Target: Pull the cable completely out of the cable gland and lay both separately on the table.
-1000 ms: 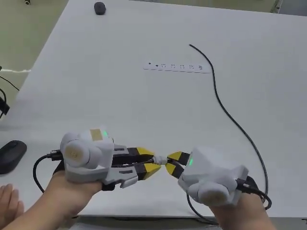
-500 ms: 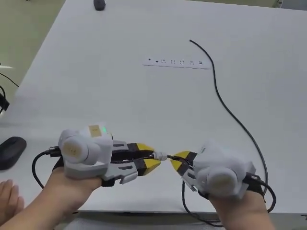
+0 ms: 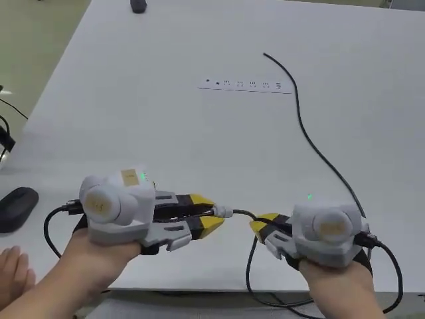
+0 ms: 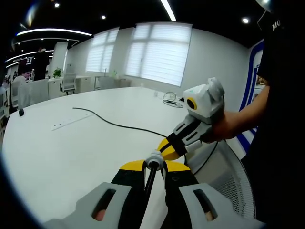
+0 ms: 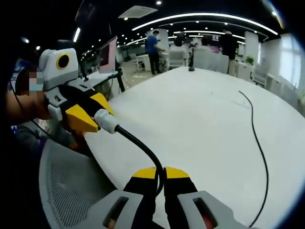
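Observation:
My left gripper [image 3: 211, 217] is shut on the white cable gland [image 3: 222, 212], near the table's front edge. The gland [image 4: 154, 159] sits pinched between the yellow fingertips [image 4: 131, 166]. A black cable [image 3: 244, 214] comes out of the gland and arcs right into my right gripper [image 3: 260, 228], which is shut on the cable [image 5: 145, 150]. The right gripper [image 5: 159, 173] holds it a short way from the gland [image 5: 106, 120]. A gap of bare cable spans the two grippers. The rest of the cable loops down over the table edge [image 3: 251, 266].
A white power strip [image 3: 244, 85] lies mid-table with its own black cord [image 3: 312, 146] running toward the right front edge. A dark mouse [image 3: 16, 208] sits at left, and a small dark object [image 3: 137, 6] is far back. A mesh chair [image 5: 66, 191] stands below the table edge.
My right gripper has drawn away to the right, and a length of black cable now shows between it and the gland. The left gripper has held its place.

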### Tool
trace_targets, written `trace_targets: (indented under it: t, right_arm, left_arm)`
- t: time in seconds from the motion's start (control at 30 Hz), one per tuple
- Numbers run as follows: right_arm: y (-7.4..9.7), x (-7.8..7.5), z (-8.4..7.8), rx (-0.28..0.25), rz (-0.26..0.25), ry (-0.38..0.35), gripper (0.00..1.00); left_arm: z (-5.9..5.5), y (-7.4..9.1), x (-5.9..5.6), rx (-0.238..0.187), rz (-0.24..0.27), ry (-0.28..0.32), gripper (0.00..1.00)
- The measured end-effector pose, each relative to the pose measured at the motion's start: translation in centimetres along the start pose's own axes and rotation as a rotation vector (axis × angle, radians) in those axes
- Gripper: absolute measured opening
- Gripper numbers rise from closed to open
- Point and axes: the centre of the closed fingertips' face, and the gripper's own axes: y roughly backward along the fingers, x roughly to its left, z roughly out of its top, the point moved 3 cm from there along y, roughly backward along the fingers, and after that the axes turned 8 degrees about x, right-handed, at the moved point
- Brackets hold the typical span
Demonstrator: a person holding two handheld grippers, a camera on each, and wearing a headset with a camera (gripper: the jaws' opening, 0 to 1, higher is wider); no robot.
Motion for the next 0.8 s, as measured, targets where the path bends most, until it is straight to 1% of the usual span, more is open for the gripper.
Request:
trace_targets:
  t: [0.07, 0.13, 0.17, 0.2, 0.27, 0.3, 0.4, 0.5, 0.53, 0.57, 0.63, 0.73, 0.8]
  right_arm:
    - [-0.1, -0.2, -0.6, 0.005, 0.006, -0.057, 0.0]
    - [-0.3, -0.6, -1.4, 0.014, 0.01, -0.133, 0.0]
    - [-0.3, -0.8, -1.8, 0.012, 0.016, -0.19, 0.0]
    - [-0.3, -1.0, -2.1, 0.015, 0.021, -0.227, 0.0]
    - [-0.3, -1.5, -2.7, 0.017, 0.026, -0.273, 0.0]
    - [-0.3, -1.5, -2.8, 0.019, 0.026, -0.272, 0.0]
    - [-0.5, -1.5, -3.5, 0.022, 0.037, -0.316, 0.0]
    - [-0.7, -1.6, -3.9, 0.014, 0.049, -0.401, 0.0]
    - [-0.7, -1.5, -4.1, 0.013, 0.06, -0.447, 0.0]
    - [-0.8, -1.5, -4.2, 0.013, 0.067, -0.46, 0.0]
    - [-0.8, -1.4, -4.2, 0.012, 0.065, -0.448, 0.0]
    - [-1.0, -1.3, -4.3, 0.003, 0.076, -0.498, 0.0]
    - [-1.1, -1.2, -4.2, -0.003, 0.086, -0.499, 0.0]
  left_arm:
    - [0.0, 0.0, -0.2, 0.0, -0.001, -0.003, 0.15]
    - [0.0, 0.0, -0.2, -0.005, -0.001, 0.0, 0.15]
    - [0.0, 0.1, -0.3, -0.008, -0.002, 0.001, 0.15]
    - [0.1, 0.1, -0.3, -0.01, -0.001, 0.001, 0.15]
    - [0.1, 0.2, -0.4, -0.013, -0.003, 0.002, 0.15]
    - [0.1, 0.1, -0.4, -0.013, -0.003, 0.002, 0.15]
    - [-0.1, 0.1, -0.5, -0.01, -0.006, 0.0, 0.15]
    - [-0.1, 0.1, -0.7, -0.009, -0.008, 0.001, 0.15]
    - [-0.1, 0.1, -0.7, -0.01, -0.009, 0.001, 0.15]
    - [-0.1, 0.1, -0.7, -0.01, -0.012, 0.003, 0.15]
    - [-0.1, 0.0, -0.8, -0.008, -0.014, 0.0, 0.15]
    - [-0.1, 0.0, -0.8, -0.007, -0.016, -0.002, 0.15]
    - [-0.1, 0.0, -0.8, -0.009, -0.016, -0.003, 0.15]
